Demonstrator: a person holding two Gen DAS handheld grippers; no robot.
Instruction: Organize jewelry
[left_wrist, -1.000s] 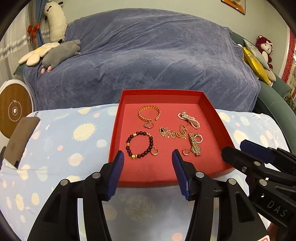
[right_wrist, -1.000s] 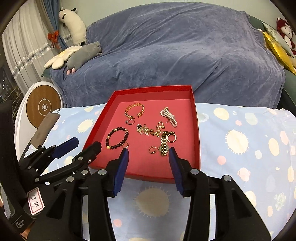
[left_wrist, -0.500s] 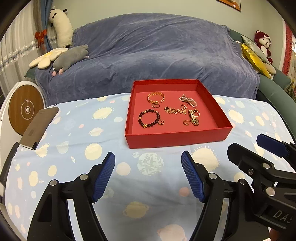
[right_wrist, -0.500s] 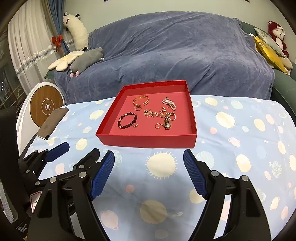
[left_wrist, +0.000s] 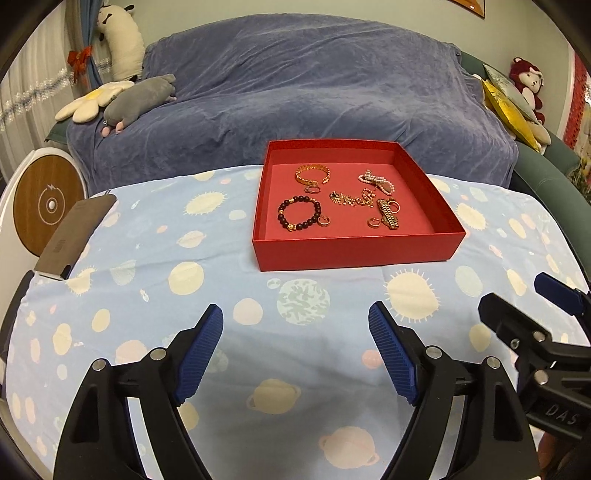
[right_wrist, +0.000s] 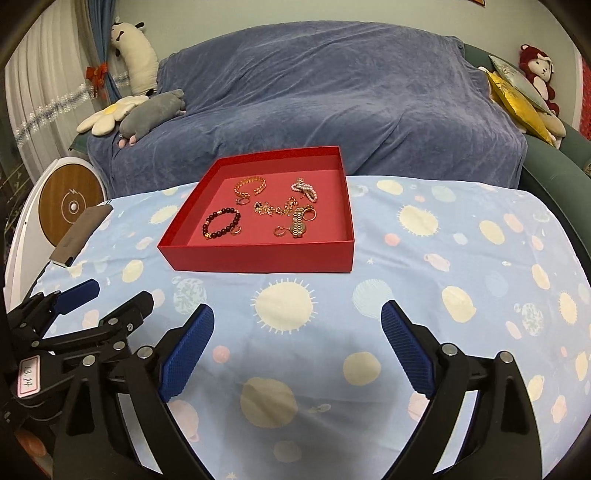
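From the left wrist view, the left gripper (left_wrist: 295, 325) hangs over bare cloth with its jaws spread and opening, nothing between them. The red tray (left_wrist: 354, 251) lies ahead and a little to the right of the jaw line, well apart from the fingertips. All the jewelry sits inside it — the dark bead bracelet (left_wrist: 298, 218) nearest the tray's left front, the gold watch band (left_wrist: 388, 218) toward the right front, its long axis running front to back. The right gripper (left_wrist: 554, 295) shows at the right edge.

From the right wrist view, the right gripper (right_wrist: 297, 321) is also empty, jaws wide and opening. The red tray (right_wrist: 258, 258) lies ahead and left of centre. The gold watch band (right_wrist: 298, 225) sits almost straight ahead, so this hand looks better placed for it — the left gripper (right_wrist: 110, 295) for the dark bead bracelet (right_wrist: 221, 223).
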